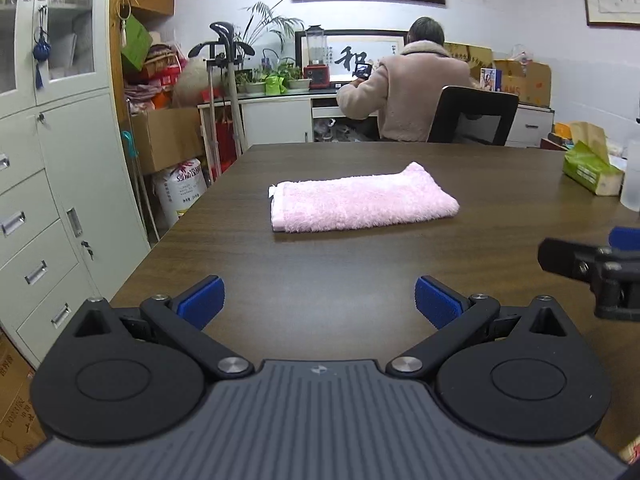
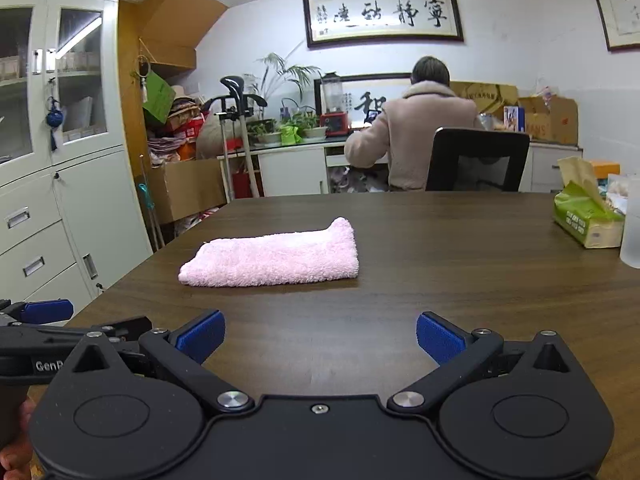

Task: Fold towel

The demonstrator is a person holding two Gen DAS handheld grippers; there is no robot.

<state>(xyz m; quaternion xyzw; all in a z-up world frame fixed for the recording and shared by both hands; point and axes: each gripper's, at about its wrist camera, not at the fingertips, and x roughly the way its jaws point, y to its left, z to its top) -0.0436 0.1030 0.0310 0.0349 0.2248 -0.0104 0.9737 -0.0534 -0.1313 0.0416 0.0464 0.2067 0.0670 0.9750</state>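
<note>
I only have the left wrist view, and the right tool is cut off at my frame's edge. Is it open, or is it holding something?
Observer: The right tool is wide open, with nothing between its pads.
Operator: Where is the towel relative to it?
Observer: The pink towel lies folded ahead of it and left of its centre line, apart from both pads.
Operator: Anything in the way?
Observer: No, the stretch of table between that tool and the towel is bare.
</note>
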